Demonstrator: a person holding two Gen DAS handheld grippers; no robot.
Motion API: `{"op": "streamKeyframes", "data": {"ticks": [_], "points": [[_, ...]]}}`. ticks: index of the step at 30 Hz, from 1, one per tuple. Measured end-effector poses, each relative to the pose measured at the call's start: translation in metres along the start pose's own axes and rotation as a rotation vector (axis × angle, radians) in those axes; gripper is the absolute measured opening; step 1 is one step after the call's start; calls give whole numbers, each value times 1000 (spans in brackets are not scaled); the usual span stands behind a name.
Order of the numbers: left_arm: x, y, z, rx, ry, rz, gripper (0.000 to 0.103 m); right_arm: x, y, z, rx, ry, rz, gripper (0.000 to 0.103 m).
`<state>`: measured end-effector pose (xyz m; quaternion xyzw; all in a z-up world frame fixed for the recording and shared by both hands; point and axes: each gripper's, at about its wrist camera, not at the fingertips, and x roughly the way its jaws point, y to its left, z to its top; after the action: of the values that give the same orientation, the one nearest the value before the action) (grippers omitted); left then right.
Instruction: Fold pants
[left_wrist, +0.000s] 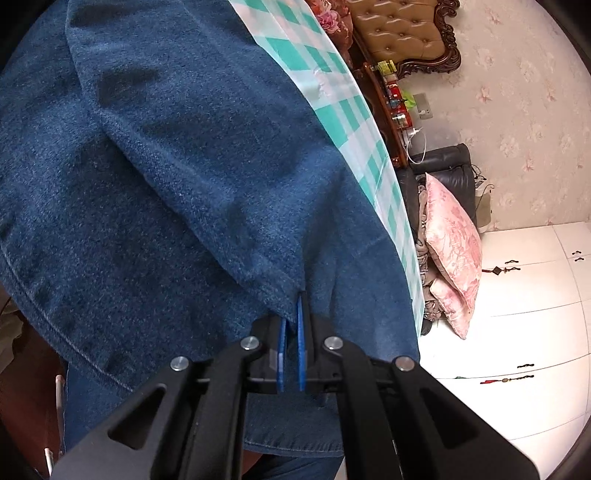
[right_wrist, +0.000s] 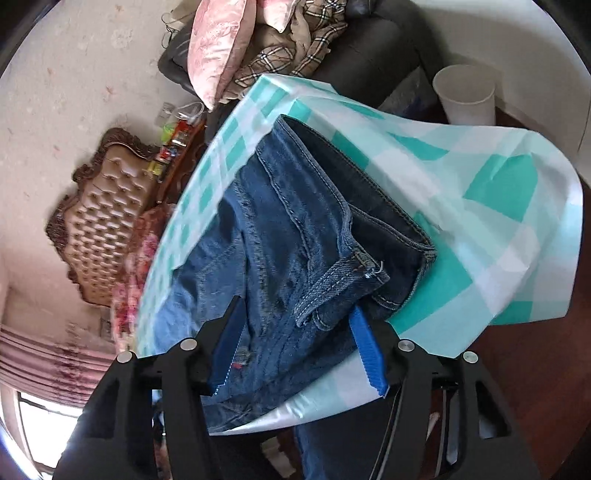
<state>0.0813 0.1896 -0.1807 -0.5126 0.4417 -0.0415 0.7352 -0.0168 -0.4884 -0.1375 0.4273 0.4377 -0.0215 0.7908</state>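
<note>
In the left wrist view, the left claw (left_wrist: 291, 325) sits at the bottom centre of the frame, its blue pads nearly together and pinching a hem edge of the blue jeans (left_wrist: 166, 177). From there the denim spreads up and to the left, filling most of the frame. A teal checked cloth (left_wrist: 332, 96) covering the tabletop shows as a strip at the upper right.

In the right wrist view, the right claw (right_wrist: 295, 332) is spread wide, one blue pad on each side of the jeans' waistband end, gripping nothing. The jeans run away toward the upper centre. A white cup (right_wrist: 463, 96) stands at the upper right; whether anything is in it cannot be seen.
</note>
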Motion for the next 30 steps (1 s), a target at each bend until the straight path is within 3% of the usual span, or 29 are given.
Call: {"op": "streamKeyframes", "data": {"ticks": [2, 3, 4, 10, 13, 17, 20, 26, 30], "points": [[5, 1, 4, -3, 8, -1, 6, 6, 10, -1, -49, -12, -54, 56], [8, 1, 7, 4, 16, 3, 5, 9, 15, -1, -78, -21, -83, 32], [9, -1, 10, 14, 12, 16, 3, 11, 22, 2, -97, -27, -113, 15], [-36, -44, 2, 128, -76, 9, 3, -36, 65, 24, -151, -148, -27, 13], [-57, -46, -20, 144, -73, 14, 3, -39, 60, 28, -165, -163, -111, 13], [-39, -7, -44, 74, 17, 81, 3, -2, 33, 18, -167, -63, -256, 13], [-31, 13, -45, 23, 35, 72, 3, 11, 28, 9, -208, -49, -325, 13], [-42, 4, -47, 48, 5, 59, 3, -30, 44, 1, -209, -116, -244, 12], [-43, 12, -48, 21, 10, 59, 3, -39, 47, -3, -221, -131, -251, 12]]}}
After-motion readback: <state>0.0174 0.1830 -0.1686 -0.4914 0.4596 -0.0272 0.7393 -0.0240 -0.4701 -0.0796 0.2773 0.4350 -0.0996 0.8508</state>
